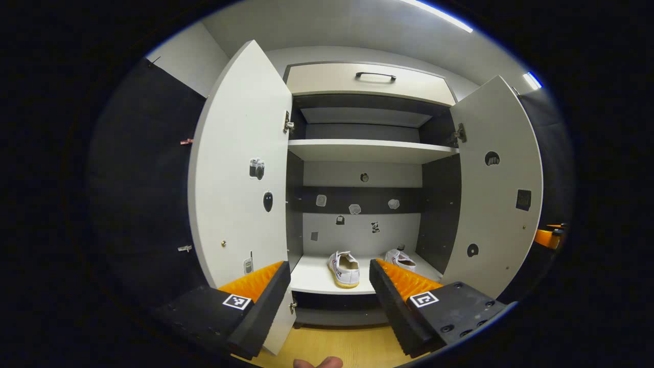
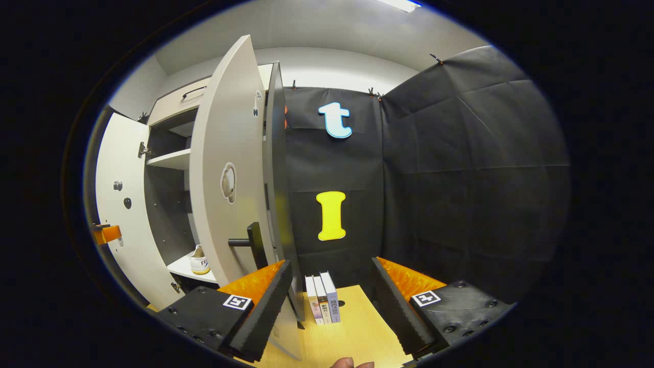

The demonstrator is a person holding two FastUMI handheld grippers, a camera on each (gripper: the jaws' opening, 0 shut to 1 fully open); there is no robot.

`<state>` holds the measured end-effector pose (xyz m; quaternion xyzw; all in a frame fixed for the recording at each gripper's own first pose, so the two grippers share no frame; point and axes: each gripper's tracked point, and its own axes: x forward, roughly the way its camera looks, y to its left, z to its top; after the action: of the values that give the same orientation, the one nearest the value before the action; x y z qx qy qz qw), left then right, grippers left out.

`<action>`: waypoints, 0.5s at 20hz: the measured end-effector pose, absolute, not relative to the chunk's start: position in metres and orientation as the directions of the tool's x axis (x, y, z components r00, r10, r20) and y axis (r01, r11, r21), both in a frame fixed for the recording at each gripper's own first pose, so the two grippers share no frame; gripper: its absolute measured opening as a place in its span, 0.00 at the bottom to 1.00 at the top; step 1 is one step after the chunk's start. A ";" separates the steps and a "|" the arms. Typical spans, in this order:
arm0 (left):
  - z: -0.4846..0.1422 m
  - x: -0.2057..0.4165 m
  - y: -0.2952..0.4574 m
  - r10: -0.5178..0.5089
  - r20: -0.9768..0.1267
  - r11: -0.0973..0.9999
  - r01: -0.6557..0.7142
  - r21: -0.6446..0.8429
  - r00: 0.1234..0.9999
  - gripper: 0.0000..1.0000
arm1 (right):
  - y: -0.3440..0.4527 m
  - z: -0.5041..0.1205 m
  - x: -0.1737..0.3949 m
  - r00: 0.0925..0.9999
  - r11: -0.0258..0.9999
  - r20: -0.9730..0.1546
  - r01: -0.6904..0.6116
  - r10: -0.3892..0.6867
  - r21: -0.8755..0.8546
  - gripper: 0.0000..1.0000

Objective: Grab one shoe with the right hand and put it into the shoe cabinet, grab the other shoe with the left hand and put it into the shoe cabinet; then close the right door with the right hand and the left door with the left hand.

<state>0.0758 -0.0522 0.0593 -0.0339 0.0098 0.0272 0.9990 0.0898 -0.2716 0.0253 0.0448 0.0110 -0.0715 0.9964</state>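
Nearest in the left gripper view, the left gripper (image 1: 329, 291) sits at the bottom of the frame with its jaws wide and nothing between them, aimed straight into the shoe cabinet (image 1: 370, 151). Behind it, both shoes are already on the bottom shelf (image 1: 311, 278): one shoe (image 1: 344, 269) at center, the other shoe (image 1: 400, 259) just right of it, farther back. The left door (image 1: 240, 168) and right door (image 1: 498, 189) stand wide open at either side of the frame.

In the right gripper view, the right gripper (image 2: 332, 301) is also spread wide and empty at the bottom, pointing past the right door's (image 2: 227, 174) outer face, with the door handle (image 2: 248, 241) just above its left finger. A few books (image 2: 323, 299) stand on the floor beyond.

My worry: the gripper is aimed beside the door rather than at it, so a push could glance off the edge or snag on the handle. The center shoe also sits near the shelf's front lip, so a closing door might clip it.
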 end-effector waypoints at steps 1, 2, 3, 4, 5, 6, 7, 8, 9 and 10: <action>0.057 0.069 -0.049 0.059 -0.025 0.996 -0.060 -0.063 0.998 0.96 | -0.272 0.024 0.094 0.989 0.985 -0.032 0.145 -0.143 0.091 0.98; 0.054 0.064 -0.046 0.063 -0.029 0.996 -0.065 -0.058 0.998 0.96 | -0.270 0.024 0.098 0.989 0.985 -0.034 0.144 -0.141 0.095 0.98; 0.051 0.059 -0.044 0.066 -0.035 0.996 -0.067 -0.055 0.997 0.96 | -0.267 0.024 0.101 0.990 0.985 -0.034 0.139 -0.136 0.098 0.98; 0.049 0.054 -0.042 0.067 -0.038 0.996 -0.069 -0.051 0.997 0.96 | -0.262 0.023 0.103 0.991 0.986 -0.035 0.132 -0.129 0.101 0.98; 0.046 0.050 -0.040 0.066 -0.042 0.996 -0.068 -0.050 0.997 0.96 | -0.258 0.021 0.105 0.991 0.986 -0.041 0.134 -0.130 0.102 0.98; 0.044 0.047 -0.037 0.066 -0.045 0.996 -0.068 -0.050 0.997 0.96 | -0.258 0.023 0.104 0.990 0.986 -0.030 0.139 -0.136 0.094 0.98; 0.041 0.044 -0.033 0.070 -0.052 0.996 -0.072 -0.048 0.996 0.96 | -0.258 0.024 0.103 0.990 0.986 -0.026 0.142 -0.140 0.083 0.96; 0.039 0.040 -0.027 0.077 -0.056 0.996 -0.080 -0.042 0.995 0.96 | -0.256 0.024 0.102 0.990 0.986 -0.020 0.143 -0.142 0.080 0.95; 0.037 0.038 -0.020 0.086 -0.057 0.996 -0.088 -0.033 0.995 0.96 | -0.252 0.024 0.100 0.990 0.986 -0.019 0.142 -0.141 0.084 0.96; 0.036 0.036 -0.014 0.094 -0.060 0.995 -0.096 -0.026 0.994 0.97 | -0.250 0.025 0.099 0.989 0.986 -0.015 0.149 -0.148 0.080 0.98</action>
<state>0.0356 -0.0140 0.0356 -0.0143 0.0293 0.0475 0.9983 0.0991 -0.2499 0.0245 0.0405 0.0047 -0.0744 0.9964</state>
